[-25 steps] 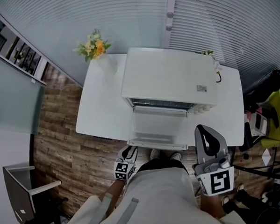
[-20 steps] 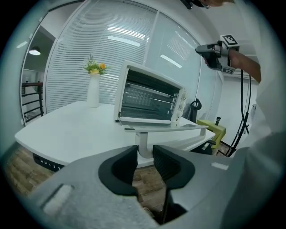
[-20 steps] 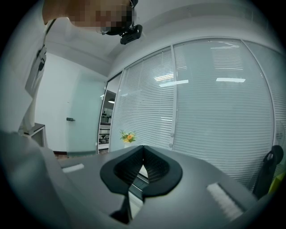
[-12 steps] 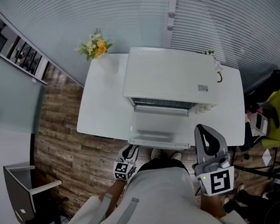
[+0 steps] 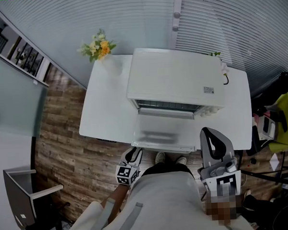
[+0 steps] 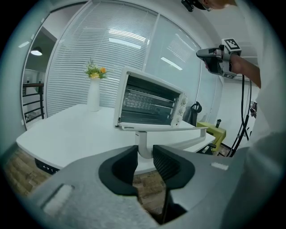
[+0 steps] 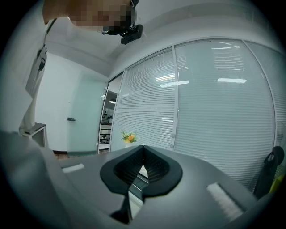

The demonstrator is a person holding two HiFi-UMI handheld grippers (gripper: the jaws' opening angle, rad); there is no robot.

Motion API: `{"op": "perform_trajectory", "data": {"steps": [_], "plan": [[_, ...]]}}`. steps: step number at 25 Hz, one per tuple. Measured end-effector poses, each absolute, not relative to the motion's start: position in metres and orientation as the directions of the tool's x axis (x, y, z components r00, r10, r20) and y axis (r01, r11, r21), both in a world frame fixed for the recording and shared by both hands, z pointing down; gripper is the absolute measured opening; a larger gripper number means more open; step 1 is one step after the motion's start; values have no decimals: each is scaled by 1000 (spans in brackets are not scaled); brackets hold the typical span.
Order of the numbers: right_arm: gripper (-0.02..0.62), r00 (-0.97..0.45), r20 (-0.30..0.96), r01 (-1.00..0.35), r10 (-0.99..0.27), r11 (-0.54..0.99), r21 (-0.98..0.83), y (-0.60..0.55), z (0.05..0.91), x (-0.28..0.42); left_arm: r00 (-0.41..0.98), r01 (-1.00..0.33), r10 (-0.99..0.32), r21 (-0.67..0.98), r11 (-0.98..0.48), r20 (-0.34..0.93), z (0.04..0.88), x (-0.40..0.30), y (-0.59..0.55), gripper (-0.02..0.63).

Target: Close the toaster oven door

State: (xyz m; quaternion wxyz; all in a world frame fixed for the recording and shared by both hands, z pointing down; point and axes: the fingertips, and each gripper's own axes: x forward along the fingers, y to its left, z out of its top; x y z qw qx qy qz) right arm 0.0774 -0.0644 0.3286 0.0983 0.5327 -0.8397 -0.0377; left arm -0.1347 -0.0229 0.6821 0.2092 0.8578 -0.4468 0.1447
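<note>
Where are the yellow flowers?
In the head view, the flowers stand in a white vase on the far left corner of the table, just left of the toaster oven.

Office / mtg-rm type space, we reckon. Evidence: glass walls w/ horiz. blinds (image 5: 226, 26); frosted glass door (image 7: 87, 120); shelving (image 5: 20, 55) behind glass; white tabletop (image 5: 105, 109); wood-look floor (image 5: 74, 154); flower vase (image 5: 98, 46) as decor; black stands + cables (image 5: 272, 176) at right.

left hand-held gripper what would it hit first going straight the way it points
Likely the white handle on the open door of the white toaster oven, seen between the jaws; depth unclear.
</note>
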Motion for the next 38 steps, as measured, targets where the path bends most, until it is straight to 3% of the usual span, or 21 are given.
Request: {"op": "perform_trajectory", "data": {"steps": [15,28,38], "plan": [[3,-420,116,-884,-900,435,174,-64,324,81,558,-830,-711,268,-490,428,670,-134,-26,118],[3,-421,112,-884,-900,435,173,-63,322,82,611,-775,-711,443,-450,347,667,-134,-27,115],[3,-415,112,-887,-903,429,171,-61,323,85,656,-661,-718,636,-398,233,662,-133,-31,107]]}}
